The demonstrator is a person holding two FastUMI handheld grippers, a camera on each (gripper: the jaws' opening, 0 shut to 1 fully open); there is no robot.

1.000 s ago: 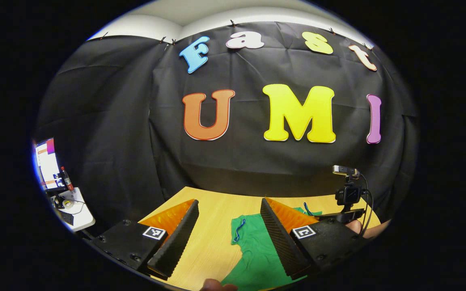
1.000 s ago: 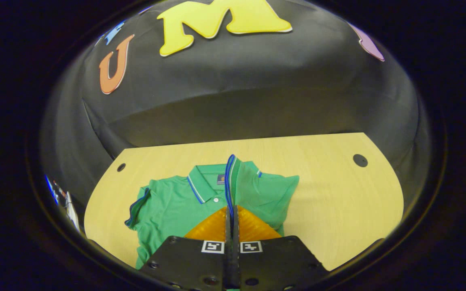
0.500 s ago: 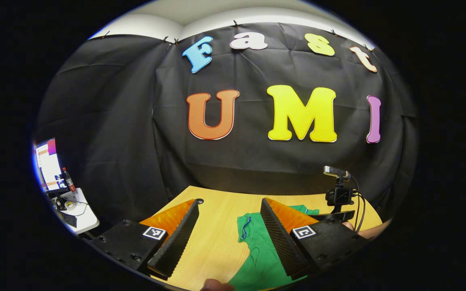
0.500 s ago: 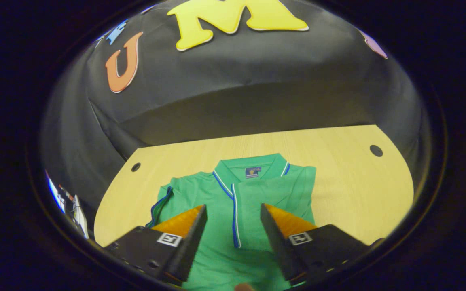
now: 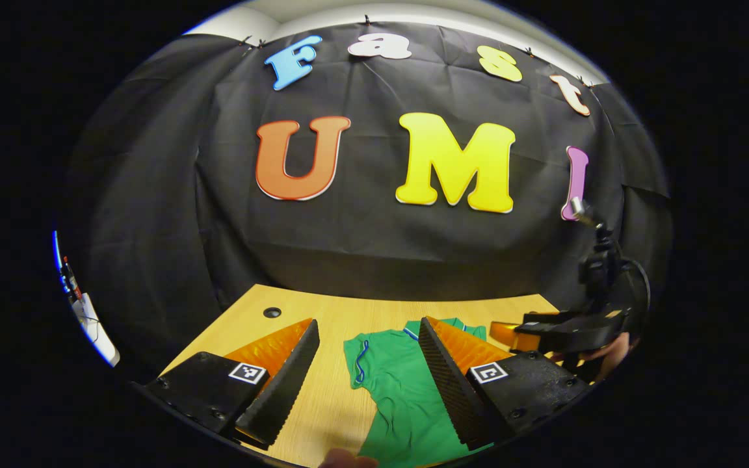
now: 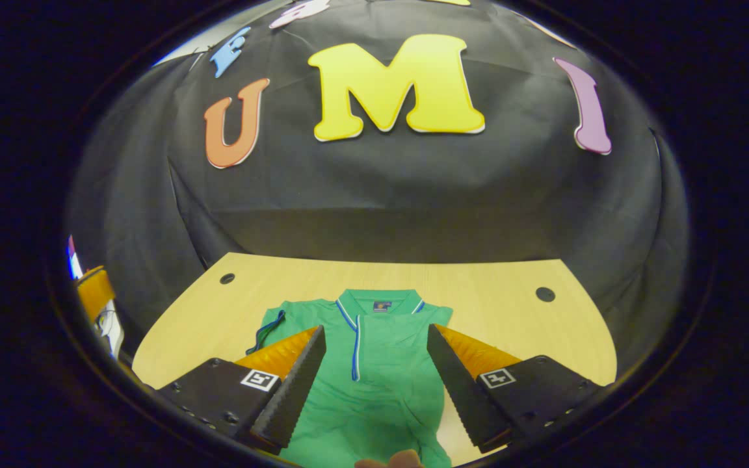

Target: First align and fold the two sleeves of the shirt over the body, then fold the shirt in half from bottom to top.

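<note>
The green polo shirt [image 6: 374, 370] lies flat on the wooden table [image 6: 511, 325], collar toward the black cloth wall [image 6: 413, 188]. In the right gripper view its right sleeve is folded over the body, with a blue-trimmed edge running down the middle, while the left sleeve [image 6: 270, 325] is spread out to the side. The right gripper [image 6: 374, 383] is above the shirt's body with its fingers spread wide, holding nothing. In the left gripper view the left gripper [image 5: 368, 377] is also spread apart and empty, above the table and the shirt's left sleeve [image 5: 365, 354]. The right gripper [image 5: 530, 331] shows farther off at the right, above the table.
</note>
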